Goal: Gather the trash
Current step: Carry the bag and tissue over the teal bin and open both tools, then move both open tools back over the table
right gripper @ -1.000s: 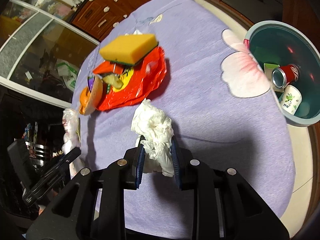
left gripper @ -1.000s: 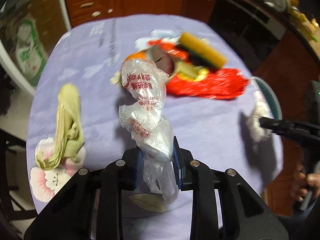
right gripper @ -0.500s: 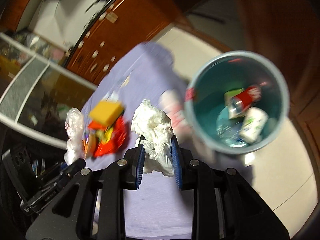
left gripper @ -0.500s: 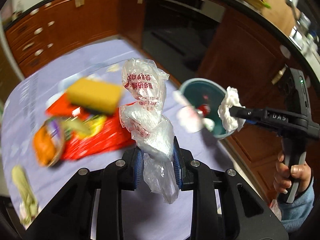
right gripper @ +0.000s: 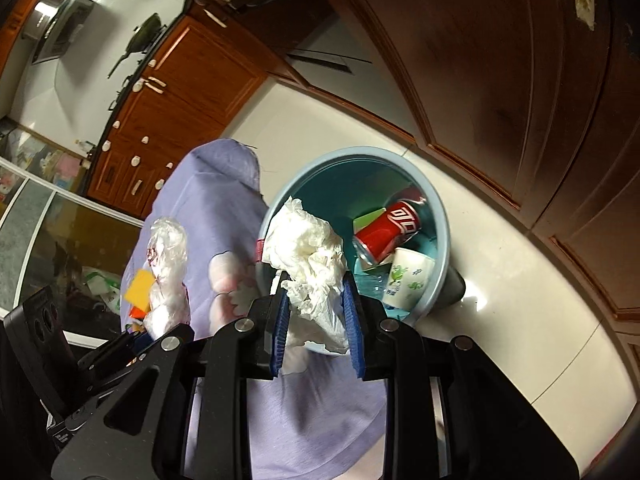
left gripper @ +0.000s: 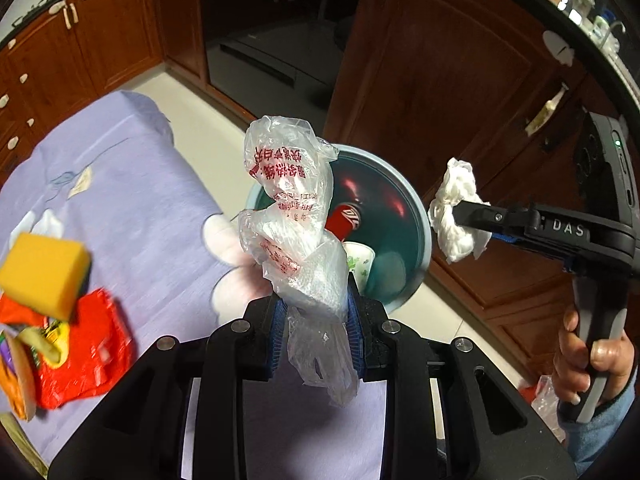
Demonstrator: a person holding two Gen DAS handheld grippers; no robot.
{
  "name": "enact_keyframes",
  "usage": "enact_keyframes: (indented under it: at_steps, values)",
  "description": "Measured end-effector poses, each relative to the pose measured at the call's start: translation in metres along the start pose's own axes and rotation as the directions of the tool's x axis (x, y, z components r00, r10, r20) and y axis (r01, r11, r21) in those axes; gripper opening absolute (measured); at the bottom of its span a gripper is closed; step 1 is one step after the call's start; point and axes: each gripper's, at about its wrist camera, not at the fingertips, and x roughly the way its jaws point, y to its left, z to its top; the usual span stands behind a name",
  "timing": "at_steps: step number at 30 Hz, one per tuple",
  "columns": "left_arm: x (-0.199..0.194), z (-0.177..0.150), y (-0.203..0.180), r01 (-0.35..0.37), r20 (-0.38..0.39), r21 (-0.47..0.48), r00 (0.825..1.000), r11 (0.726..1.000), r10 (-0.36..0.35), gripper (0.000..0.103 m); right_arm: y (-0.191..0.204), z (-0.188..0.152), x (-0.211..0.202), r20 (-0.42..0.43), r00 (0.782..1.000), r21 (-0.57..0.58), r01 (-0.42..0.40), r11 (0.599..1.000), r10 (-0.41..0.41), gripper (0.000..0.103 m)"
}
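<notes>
Carrying step: left tongs (left gripper: pixel 316 312) clamped on plastic bag (left gripper: pixel 292 216), right tongs (right gripper: pixel 316 312) on tissue wad (right gripper: pixel 308 256), both beyond the worktop (left gripper: pixel 120 184) edge beside the bin (right gripper: pixel 440 216); next, likely centre over bin and release.

Both grippers swung off table toward teal bin (right gripper: pixel 440 216): left gripper (left gripper: pixel 316 320) bag now before bin; right gripper (right gripper: pixel 316 320) tissue at its 9 o'clock rim.

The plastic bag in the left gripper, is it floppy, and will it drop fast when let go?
Probably floppy: the plastic bag is crumpled and sags below the left gripper. It looks thin and see-through, so likely very light; it may drift rather than fall straight into the bin.
</notes>
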Motion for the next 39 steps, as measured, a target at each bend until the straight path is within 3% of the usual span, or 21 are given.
enact_keyframes:
  at_steps: [3,5,12,18,20,21,22,28,39]
  values:
    - [0.014,0.012,-0.004,-0.005,-0.013,0.010,1.000,1.000,0.005,0.034,-0.005,0.007,0.010,-0.019,1.000,0.009,0.014,1.000,-0.014,0.024]
    - [0.024,0.019,-0.003,-0.023,-0.017,0.011,1.000,1.000,0.023,0.051,-0.006,0.010,0.017,-0.031,0.999,0.008,0.024,1.000,-0.024,0.024]
    - [0.036,0.021,0.006,-0.024,-0.046,-0.016,0.999,1.000,0.023,0.053,-0.012,0.012,0.035,-0.071,0.996,0.011,0.050,0.999,-0.050,0.024]
    - [0.030,0.017,0.016,-0.032,-0.039,-0.037,0.999,0.999,0.031,0.067,-0.010,0.010,0.046,-0.090,0.994,0.006,0.070,0.998,-0.069,0.027]
    - [0.025,0.016,0.021,-0.029,-0.030,-0.055,0.999,0.998,0.028,0.071,-0.006,0.009,0.050,-0.101,0.993,-0.001,0.063,0.998,-0.062,0.044]
    - [0.021,0.015,0.023,-0.030,-0.023,-0.065,0.999,0.997,0.029,0.073,-0.004,0.009,0.051,-0.102,0.993,0.002,0.054,0.999,-0.054,0.065]
    - [0.017,0.012,0.022,-0.033,-0.015,-0.074,0.999,0.997,0.032,0.077,-0.001,0.009,0.051,-0.090,0.994,0.003,0.057,0.998,-0.057,0.072]
    - [0.001,0.004,0.038,-0.045,0.012,-0.121,0.999,0.992,0.047,0.091,0.007,0.008,0.049,-0.081,0.993,0.006,0.082,0.997,-0.081,0.079]
    - [-0.021,-0.014,0.051,-0.030,0.042,-0.146,0.998,0.989,0.036,0.095,0.015,-0.006,0.041,-0.091,0.988,0.044,0.127,0.991,-0.123,0.082]
